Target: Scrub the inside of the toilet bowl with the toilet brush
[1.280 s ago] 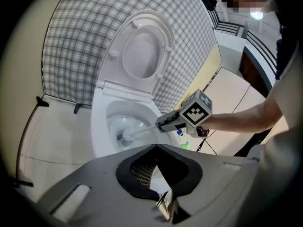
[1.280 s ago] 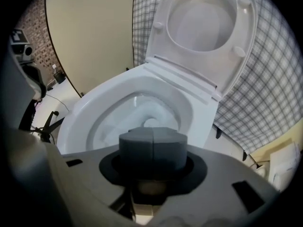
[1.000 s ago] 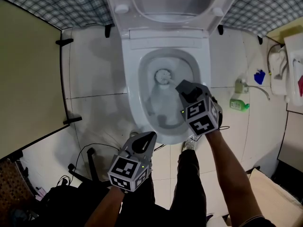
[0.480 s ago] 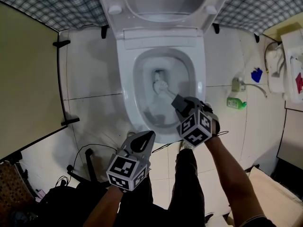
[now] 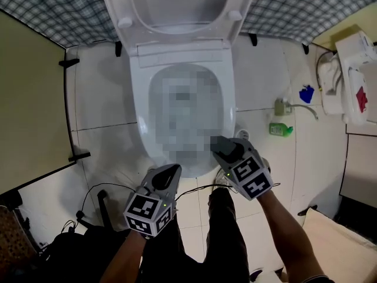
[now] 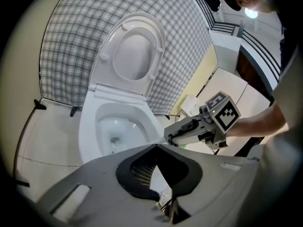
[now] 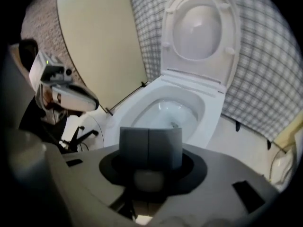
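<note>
The brush (image 7: 175,124) is being clamped in the right gripper's (image 5: 219,144) closed jaws, reaching into the bowl (image 5: 141,128); the left gripper (image 5: 171,171), jaws together and empty, is being held over the white tiled floor (image 5: 100,99), a checked wall (image 5: 283,10) behind the toilet.

On my feed, a wall of grey-and-white checked tiles (image 5: 53,7) runs along the top, above a floor of large glossy white tiles (image 5: 103,99). A flat beige partition panel (image 5: 29,105) fills the left side. At its edge I see an upper small black bracket (image 5: 69,62) and a lower black bracket (image 5: 78,155). Thin black cables (image 5: 97,193) loop over the floor at lower left. On the right, a small green plastic bottle (image 5: 280,129) sits just below a metal valve fitting (image 5: 284,107). Near them is a small blue object (image 5: 306,93) I cannot identify. A white box-shaped unit with a red mark (image 5: 353,69) stands at the right edge, and a pale cream cushion-like piece (image 5: 321,229) lies at lower right.
</note>
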The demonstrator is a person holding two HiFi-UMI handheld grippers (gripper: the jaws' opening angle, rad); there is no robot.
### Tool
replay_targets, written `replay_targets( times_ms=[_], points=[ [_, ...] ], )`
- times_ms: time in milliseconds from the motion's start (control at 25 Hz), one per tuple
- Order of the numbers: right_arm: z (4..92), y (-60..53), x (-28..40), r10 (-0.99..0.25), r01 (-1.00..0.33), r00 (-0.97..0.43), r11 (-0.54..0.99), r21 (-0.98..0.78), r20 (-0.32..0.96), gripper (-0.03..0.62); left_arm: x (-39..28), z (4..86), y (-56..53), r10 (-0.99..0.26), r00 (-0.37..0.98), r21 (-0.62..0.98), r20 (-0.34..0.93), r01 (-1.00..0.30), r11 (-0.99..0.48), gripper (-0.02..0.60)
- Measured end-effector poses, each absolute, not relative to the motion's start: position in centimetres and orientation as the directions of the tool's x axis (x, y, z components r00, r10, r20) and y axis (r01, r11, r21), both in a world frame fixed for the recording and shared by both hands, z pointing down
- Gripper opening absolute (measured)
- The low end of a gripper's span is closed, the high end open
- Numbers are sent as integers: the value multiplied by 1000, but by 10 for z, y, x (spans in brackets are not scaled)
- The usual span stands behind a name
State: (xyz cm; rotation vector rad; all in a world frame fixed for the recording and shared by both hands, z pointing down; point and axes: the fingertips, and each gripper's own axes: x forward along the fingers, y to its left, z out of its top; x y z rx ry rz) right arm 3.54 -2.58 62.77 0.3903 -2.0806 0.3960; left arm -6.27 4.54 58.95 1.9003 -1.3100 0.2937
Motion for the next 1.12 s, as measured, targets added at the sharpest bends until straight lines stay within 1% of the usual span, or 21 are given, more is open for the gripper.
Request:
replay_targets(
  times_ms=[120,320,520,840,1000,1120],
  points=[
    [603,-33,50,-166,-512,-586,835,-204,793,172,-57,585,44,-700,424,471,575,-871,-140,11],
    [571,-33,77,-214,-539,-697,786,-303,684,172,-51,580,46,-716,395,452,576,-884,-124,11],
    [529,-37,109,-274,-550,-751,764,-338,601,172,-36,567,39,-730,379,424,569,-896,-134,10],
    [474,-56,187,-436,-640,-737,697,-324,517,172,26,556,15,-719,429,406,548,-887,-220,9],
    [466,-63,238,-513,-706,-688,637,-310,513,172,61,556,9,-688,479,420,545,-866,-271,9],
    [480,-63,272,-542,-749,-644,589,-302,540,170,86,559,7,-659,519,434,545,-847,-308,9]
  ],
)
